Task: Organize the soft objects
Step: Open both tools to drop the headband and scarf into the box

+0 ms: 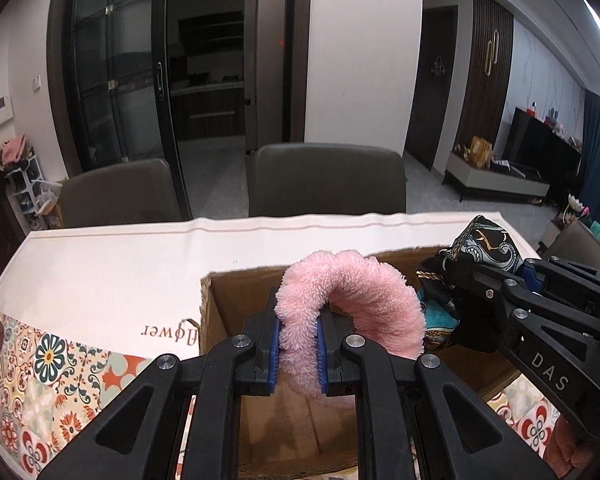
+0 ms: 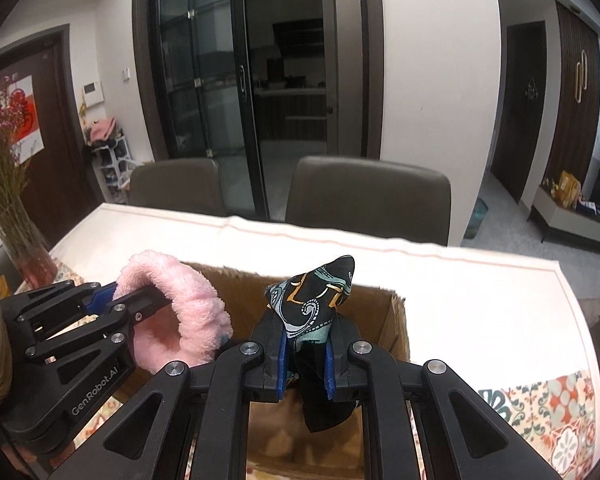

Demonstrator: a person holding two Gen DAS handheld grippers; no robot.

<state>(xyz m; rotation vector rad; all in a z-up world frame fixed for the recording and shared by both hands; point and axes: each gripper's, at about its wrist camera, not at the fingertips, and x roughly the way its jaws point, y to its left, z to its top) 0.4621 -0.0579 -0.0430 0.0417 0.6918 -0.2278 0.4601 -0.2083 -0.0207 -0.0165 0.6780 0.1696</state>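
Two grey chairs (image 1: 327,178) stand behind the clothed table (image 1: 112,264); over the cardboard box (image 1: 236,304), left gripper (image 1: 298,344) clamps a pink fluffy headband (image 1: 352,292), right gripper (image 2: 306,364) clamps a patterned scarf (image 2: 316,292).

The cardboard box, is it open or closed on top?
Open. The cardboard box has no lid over it; its brown inside walls and floor show beneath the pink fluffy band and patterned scarf.

Fluffy pink headband (image 1: 352,300), black paisley scarf (image 2: 320,296), brown cardboard box (image 1: 236,300), floral-tiled tablecloth (image 1: 40,380)
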